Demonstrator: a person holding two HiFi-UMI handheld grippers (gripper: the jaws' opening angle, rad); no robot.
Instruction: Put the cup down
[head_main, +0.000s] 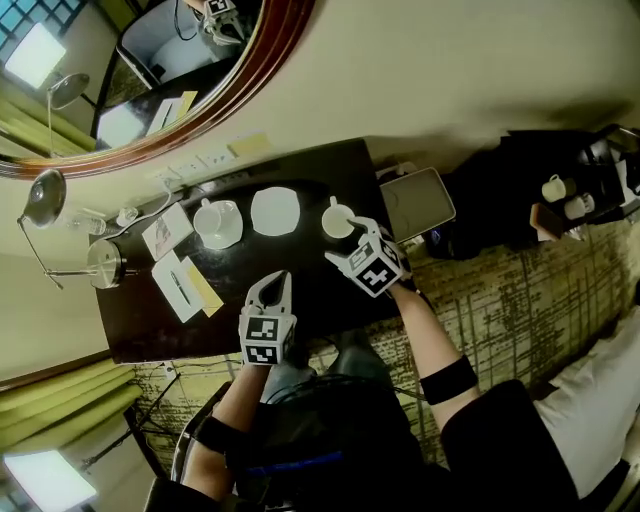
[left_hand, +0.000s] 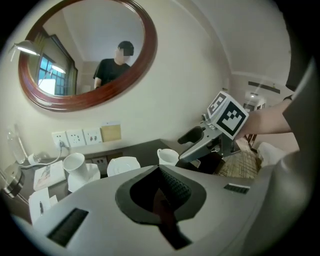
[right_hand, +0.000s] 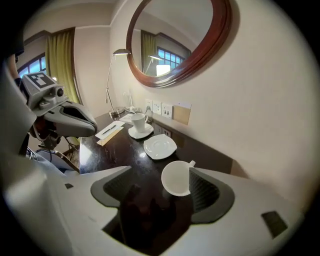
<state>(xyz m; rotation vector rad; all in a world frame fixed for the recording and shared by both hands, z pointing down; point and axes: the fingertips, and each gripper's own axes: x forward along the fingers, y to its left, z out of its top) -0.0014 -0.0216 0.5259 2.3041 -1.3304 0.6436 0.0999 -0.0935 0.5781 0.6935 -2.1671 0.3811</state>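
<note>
Jaws of my right gripper (right_hand: 161, 192) stand spread wide, and the white cup (right_hand: 177, 178) sits between them on the dark desk (right_hand: 112, 150), upright, close against the pad on the wall side, with a broad gap to the other pad; I cannot tell whether that near pad touches it. Nothing is pinching it. Its handle points toward the wall. From the head view the same white cup (head_main: 338, 220) is at the right end of a row along the back of the desk (head_main: 310, 295), with my right gripper (head_main: 350, 238) just behind it. Beside it in the row lies an empty saucer (head_main: 275, 211), and past that a second cup (head_main: 210, 216) stands on a second saucer (head_main: 226, 234). A notepad (head_main: 176, 286) with a pen on it lies farther left. My left gripper (head_main: 274, 283) hovers over the front part of the desk, well apart from the crockery, jaws pressed together with nothing in them. An oval wood-framed mirror (head_main: 262, 62) hangs on the wall above.
</note>
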